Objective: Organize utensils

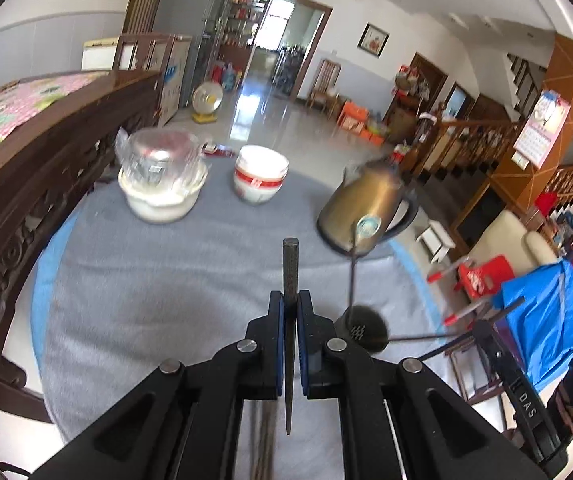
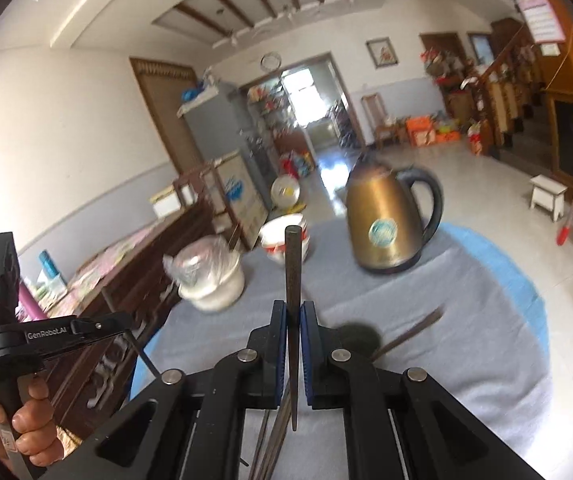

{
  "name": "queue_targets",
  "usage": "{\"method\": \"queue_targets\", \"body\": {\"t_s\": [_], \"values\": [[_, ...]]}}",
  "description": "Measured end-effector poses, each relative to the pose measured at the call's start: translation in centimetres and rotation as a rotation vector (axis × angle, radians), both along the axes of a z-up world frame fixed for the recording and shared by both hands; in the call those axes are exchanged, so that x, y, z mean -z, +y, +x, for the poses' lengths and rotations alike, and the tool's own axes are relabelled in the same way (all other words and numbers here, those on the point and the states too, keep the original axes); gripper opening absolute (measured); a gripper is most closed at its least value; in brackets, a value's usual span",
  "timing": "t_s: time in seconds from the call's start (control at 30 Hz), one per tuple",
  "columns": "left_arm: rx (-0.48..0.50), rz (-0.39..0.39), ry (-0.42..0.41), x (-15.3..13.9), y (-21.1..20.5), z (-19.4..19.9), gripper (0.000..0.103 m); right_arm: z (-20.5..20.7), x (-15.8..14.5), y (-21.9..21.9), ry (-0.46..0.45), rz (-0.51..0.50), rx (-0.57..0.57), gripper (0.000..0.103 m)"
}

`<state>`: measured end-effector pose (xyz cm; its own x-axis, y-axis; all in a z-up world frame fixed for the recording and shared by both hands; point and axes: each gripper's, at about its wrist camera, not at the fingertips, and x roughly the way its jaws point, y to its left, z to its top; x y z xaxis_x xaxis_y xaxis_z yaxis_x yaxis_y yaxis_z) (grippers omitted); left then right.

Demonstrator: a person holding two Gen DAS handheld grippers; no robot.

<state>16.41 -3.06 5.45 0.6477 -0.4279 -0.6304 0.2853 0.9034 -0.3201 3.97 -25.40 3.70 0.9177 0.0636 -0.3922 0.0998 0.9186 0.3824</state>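
On the round grey-clothed surface (image 1: pixel 158 280) we see a white pot with a plastic-wrapped glass lid (image 1: pixel 162 184) at far left, stacked white-and-red bowls (image 1: pixel 260 180) to its right, and a brass-coloured metal kettle (image 1: pixel 366 208) further right; a dark perforated utensil holder (image 1: pixel 362 326) stands before the kettle.

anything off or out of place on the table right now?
Nothing spilled or broken. The brass-coloured kettle, the stacked white bowls with a red band and the plastic-wrapped white pot stand upright on the grey cloth. Each gripper, left gripper and right gripper, is shut on one dark chopstick.
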Motion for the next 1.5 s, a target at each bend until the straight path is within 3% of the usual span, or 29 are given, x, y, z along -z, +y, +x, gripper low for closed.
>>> {"method": "queue_targets", "body": {"t_s": [0.43, 0.6, 0.93, 1.27, 1.33, 1.4, 1.5], "values": [[-0.014, -0.079, -0.166, -4.8, -6.4, 2.8, 0.006, 1.1, -3.4, -4.2, -0.109, -0.025, 0.185, 0.007], [-0.032, -0.091, -0.189, -3.5, -9.0, 4.3, 0.006, 2.6, -2.6, -4.8, -0.103, -0.015, 0.216, 0.007], [-0.022, 0.008, -0.128, 2.3, -11.9, 4.9, 0.007, 4.9, 0.3, -4.3, -0.017, -0.059, 0.205, 0.007], [0.068, 0.039, -0.098, 3.7, -10.9, 2.4, 0.007, 4.6, 2.6, -4.5, 0.067, 0.045, 0.117, 0.011], [0.081, 0.051, -0.104, 3.7, -10.4, 1.6, 0.013, 4.5, 2.9, -4.4, 0.080, 0.061, 0.104, 0.011], [0.094, 0.058, -0.106, 3.5, -9.5, 0.8, 0.044, 4.1, 3.1, -4.3, 0.099, 0.089, 0.087, 0.012], [0.084, 0.079, -0.154, 3.2, -7.7, -1.2, 0.055, 3.3, 3.4, -4.4, 0.109, 0.126, 0.067, 0.013]]}}
